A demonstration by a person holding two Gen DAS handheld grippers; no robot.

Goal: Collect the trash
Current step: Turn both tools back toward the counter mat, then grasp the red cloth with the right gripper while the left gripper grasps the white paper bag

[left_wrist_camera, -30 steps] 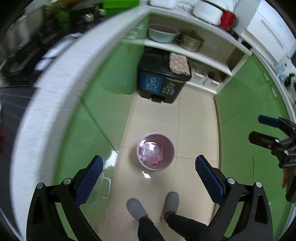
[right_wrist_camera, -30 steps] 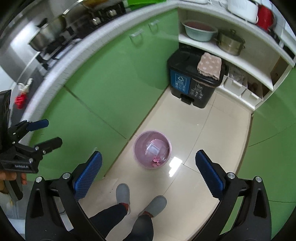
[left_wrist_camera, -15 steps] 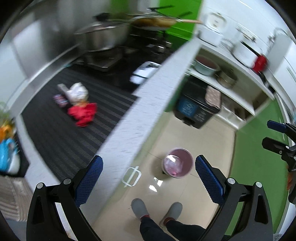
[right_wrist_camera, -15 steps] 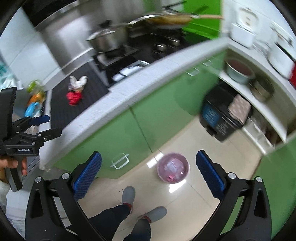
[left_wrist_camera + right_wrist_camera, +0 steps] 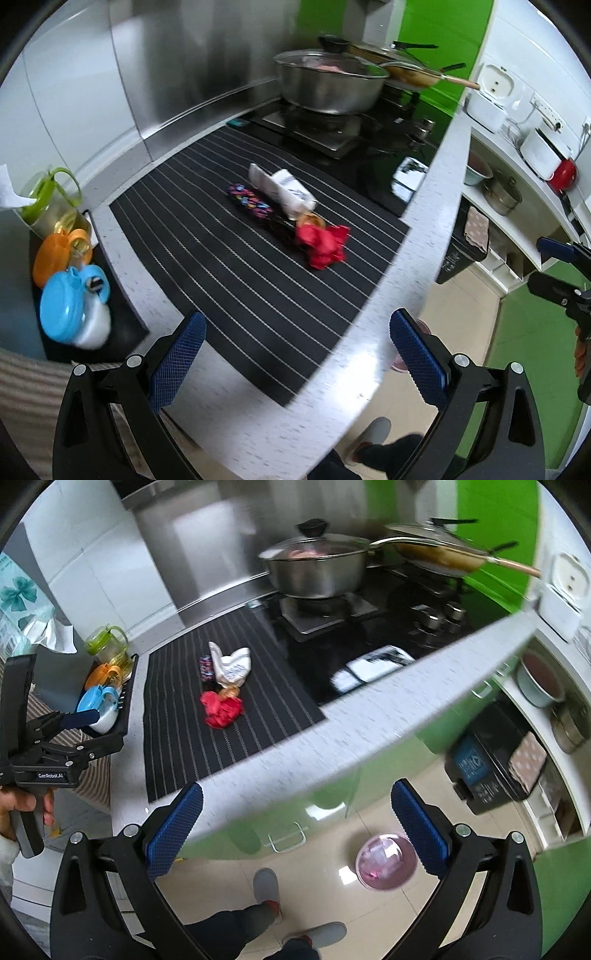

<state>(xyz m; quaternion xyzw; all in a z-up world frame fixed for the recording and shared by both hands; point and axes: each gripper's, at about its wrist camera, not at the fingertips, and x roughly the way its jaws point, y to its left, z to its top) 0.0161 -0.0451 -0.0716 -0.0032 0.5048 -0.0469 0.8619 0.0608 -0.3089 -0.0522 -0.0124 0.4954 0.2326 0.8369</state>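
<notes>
Kitchen counter w/ striped mat [image 5: 229,280]; pink bin [image 5: 386,860] on floor below. Trash on mat: white wrapper [image 5: 282,190], red scrap [image 5: 325,245], beside each other. Left gripper [image 5: 295,358] & right gripper [image 5: 295,827]: jaws wide, empty. Step: approach. Next: reach, pinch scrap.

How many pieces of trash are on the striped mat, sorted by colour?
Red: 1, the crumpled red wrapper
White: 1, the white wrapper
Multicoloured: 1, the patterned wrapper
Orange: 1, a small orange scrap, partly hidden
Total: 4 on the striped mat
</notes>
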